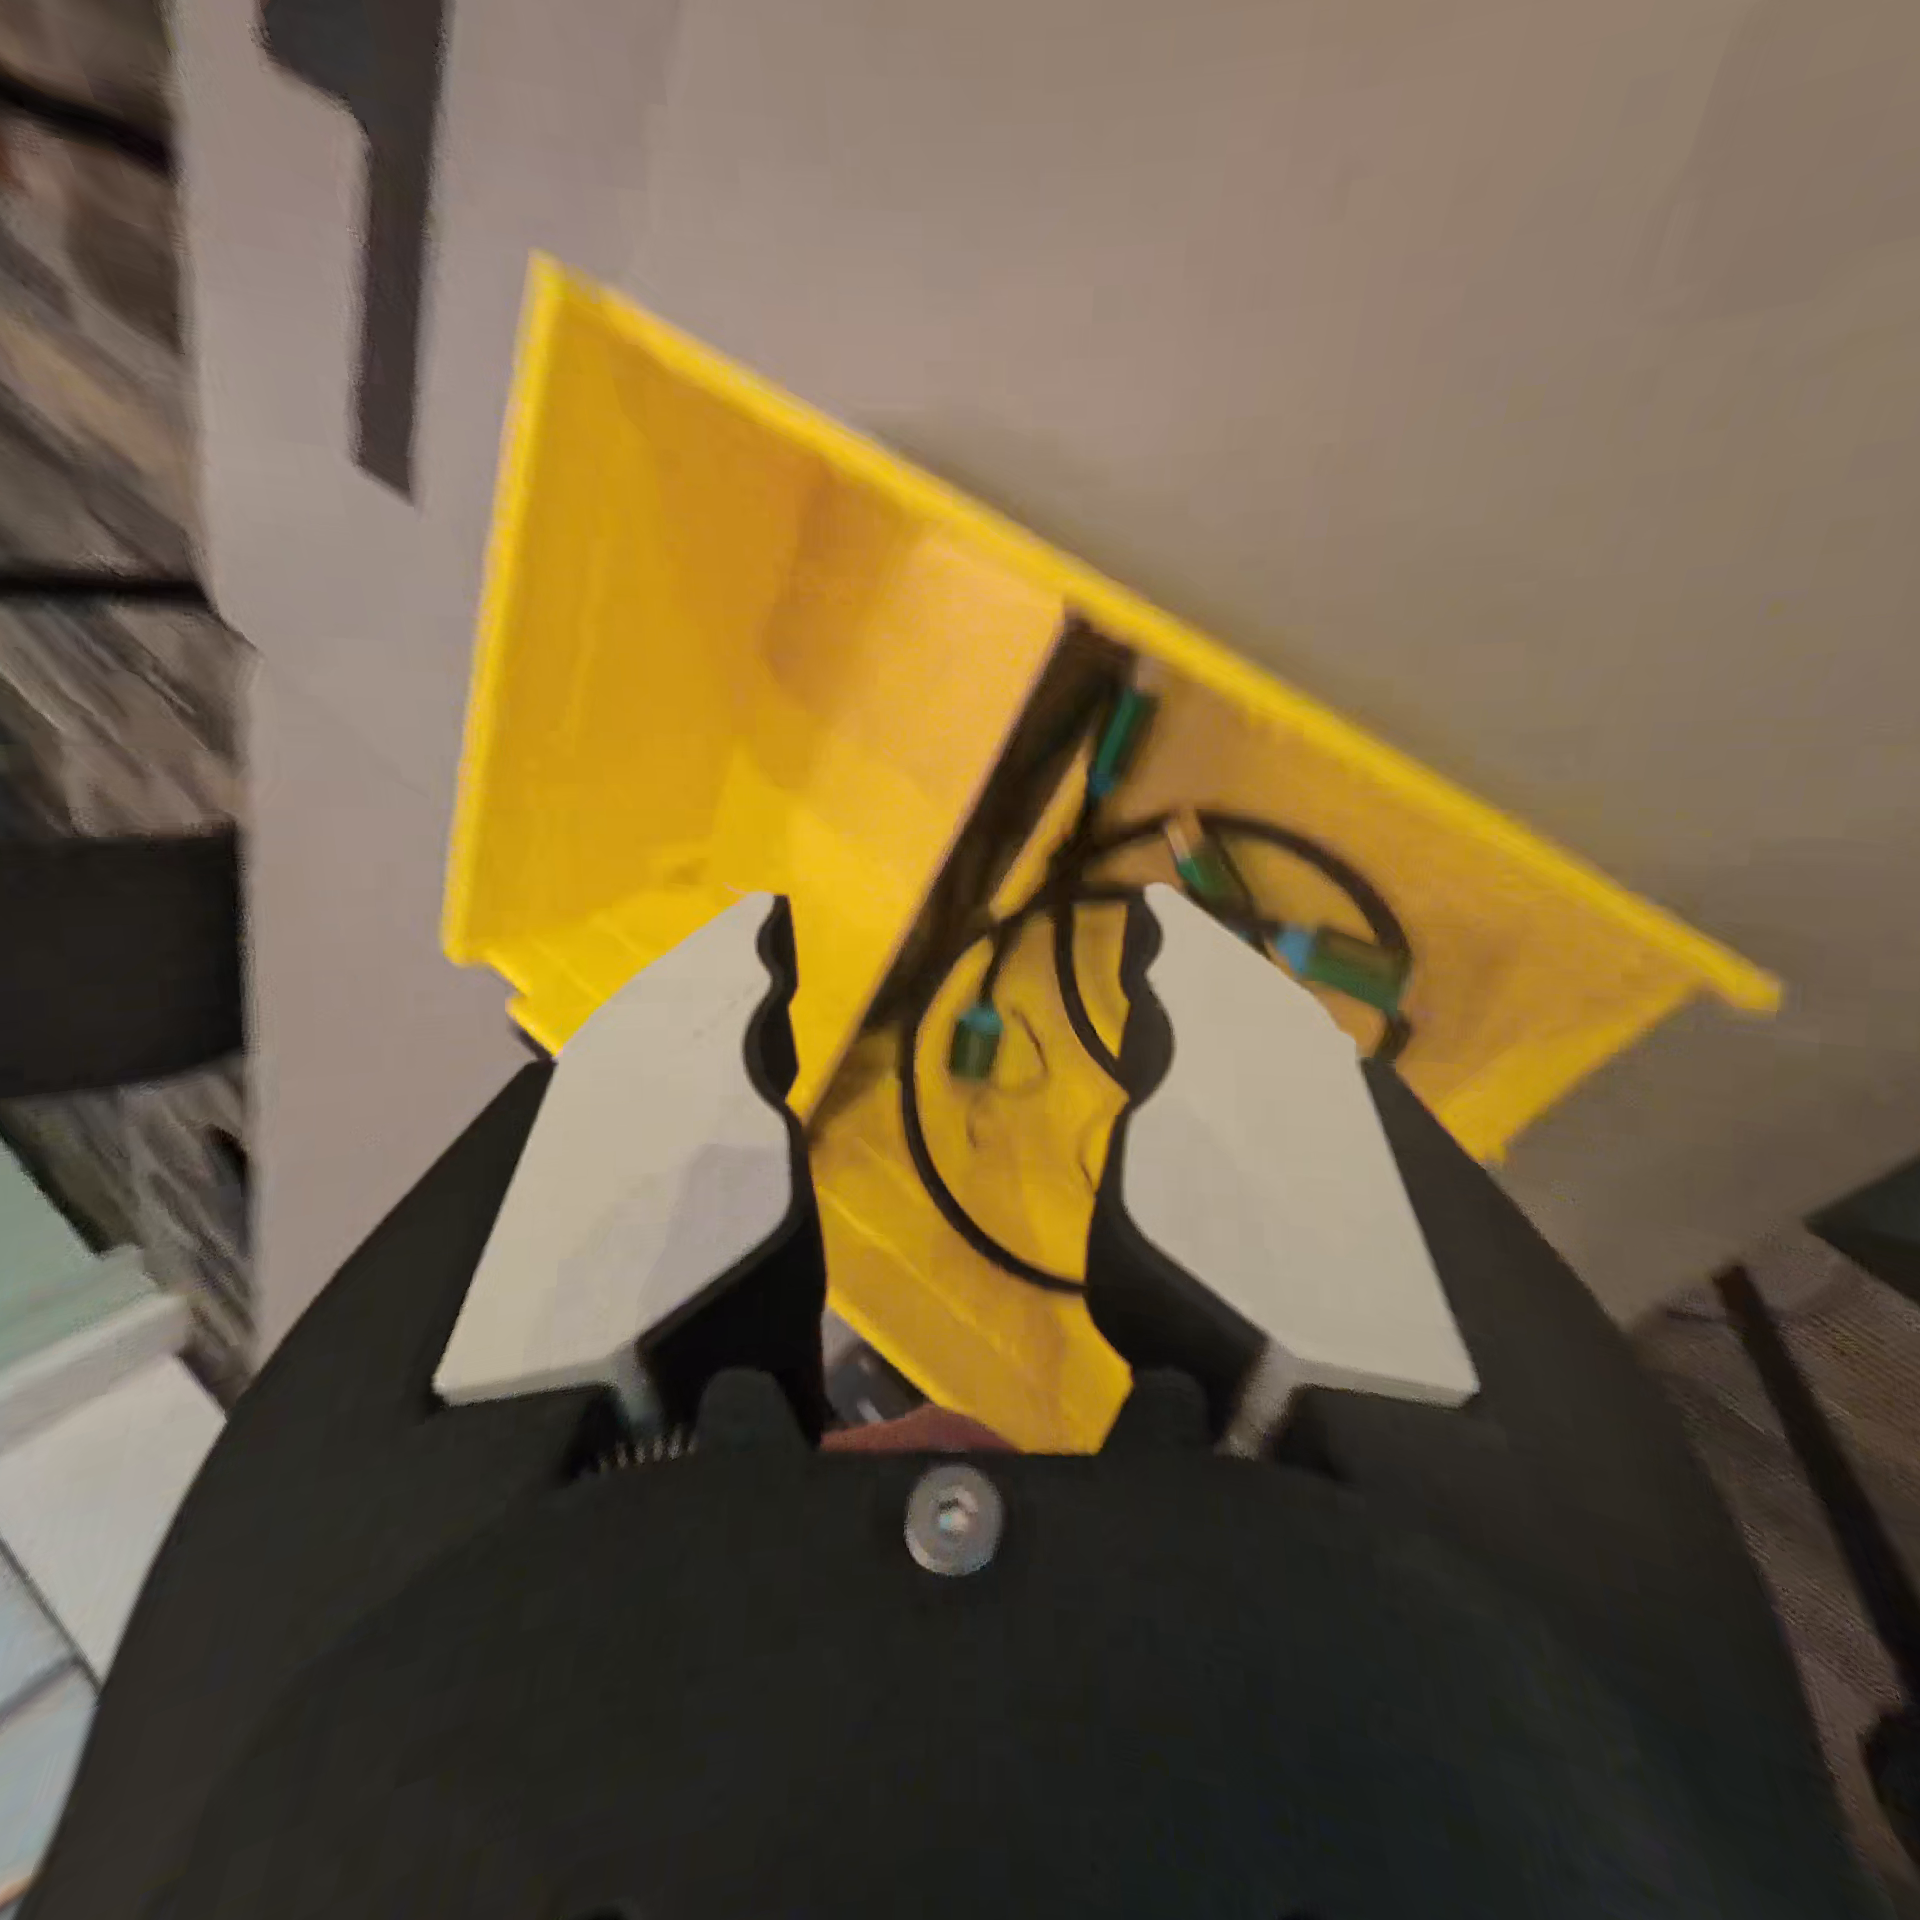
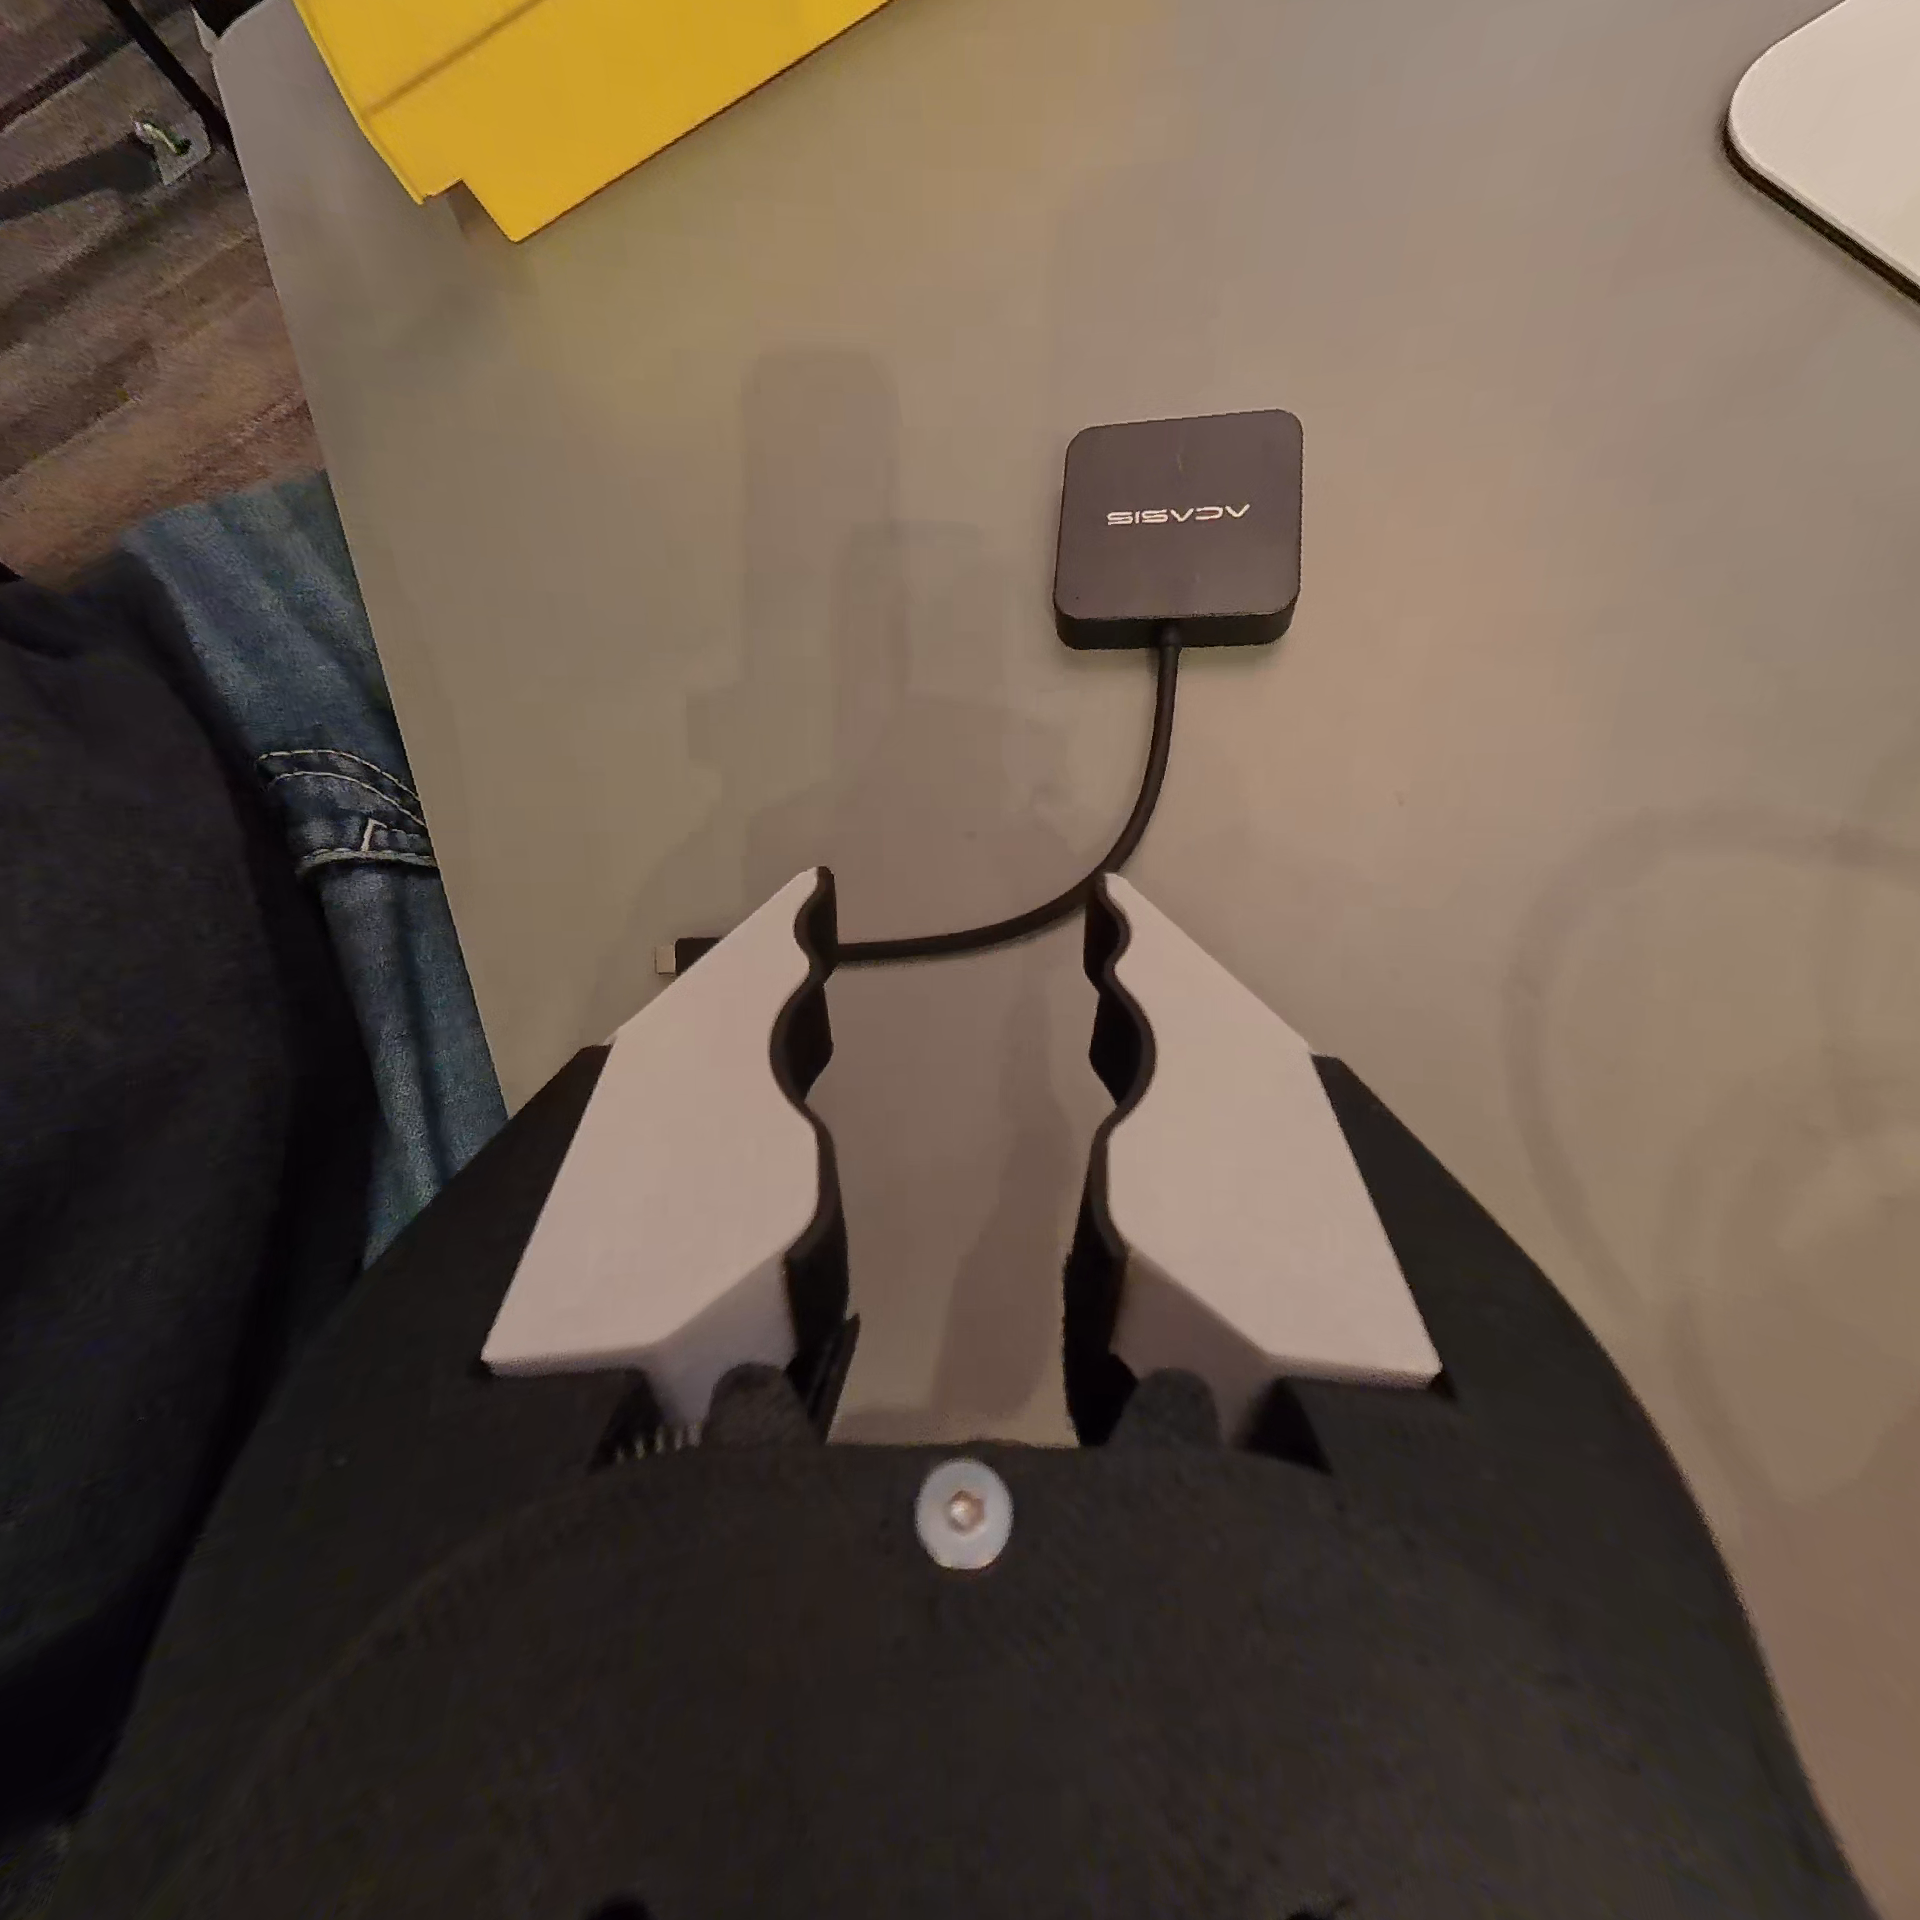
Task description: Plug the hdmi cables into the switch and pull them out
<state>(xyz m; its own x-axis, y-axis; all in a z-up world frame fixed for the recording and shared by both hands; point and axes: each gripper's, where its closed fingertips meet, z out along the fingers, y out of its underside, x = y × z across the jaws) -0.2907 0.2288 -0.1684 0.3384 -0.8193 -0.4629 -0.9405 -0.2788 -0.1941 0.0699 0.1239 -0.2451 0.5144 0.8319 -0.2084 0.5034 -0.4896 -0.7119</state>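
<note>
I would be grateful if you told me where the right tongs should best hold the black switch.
Probably by its two opposite side edges, from above. The switch is a flat square lying on the table, and its cable leaves the near edge, so avoid that edge. The right tongs are open.

Grey matte tabletop (image 2: 1455, 727) fills both views, lit warm, soft shadows across surface. Patterned grey-brown carpet (image 2: 94, 312) beyond left edge in right wrist view. Left wrist view blurred: dark strip (image 1: 390, 260) lying on tabletop, carpet (image 1: 94, 675) at left, pale furniture (image 1: 73, 1455) at lower left.
</note>
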